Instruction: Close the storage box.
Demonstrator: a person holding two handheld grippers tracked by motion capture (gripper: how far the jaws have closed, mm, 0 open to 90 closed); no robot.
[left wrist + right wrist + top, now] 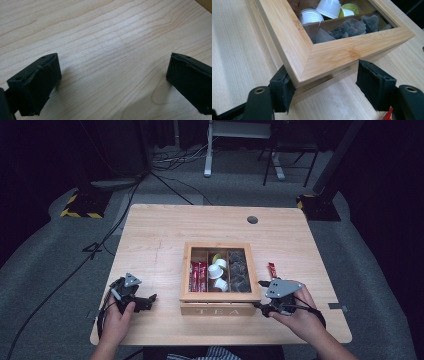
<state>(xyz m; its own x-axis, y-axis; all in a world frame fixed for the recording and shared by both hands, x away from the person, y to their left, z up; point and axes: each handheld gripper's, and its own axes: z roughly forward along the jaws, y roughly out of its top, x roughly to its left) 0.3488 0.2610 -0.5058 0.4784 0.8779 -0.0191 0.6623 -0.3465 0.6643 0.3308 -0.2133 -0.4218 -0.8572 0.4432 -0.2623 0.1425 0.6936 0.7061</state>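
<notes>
A wooden tea box [220, 296] with a windowed lid sits shut at the table's middle, the word TEA on its front. Through the window show red sachets [198, 276], white capsules [217, 270] and dark tea bags [239, 270]. My right gripper [260, 295] straddles the box's near right corner. In the right gripper view the tea box [329, 57] corner fills the gap of the right gripper [323, 87], with one pad against each wall just under the lid. My left gripper [137, 295] lies on the table left of the box. The left gripper [112, 82] stands wide open over bare wood.
A loose red sachet [272, 269] lies on the table just right of the box, behind my right hand. A cable hole [252, 219] is near the far edge. The wooden table [155, 235] ends close behind both hands. Cables and stands cover the floor beyond.
</notes>
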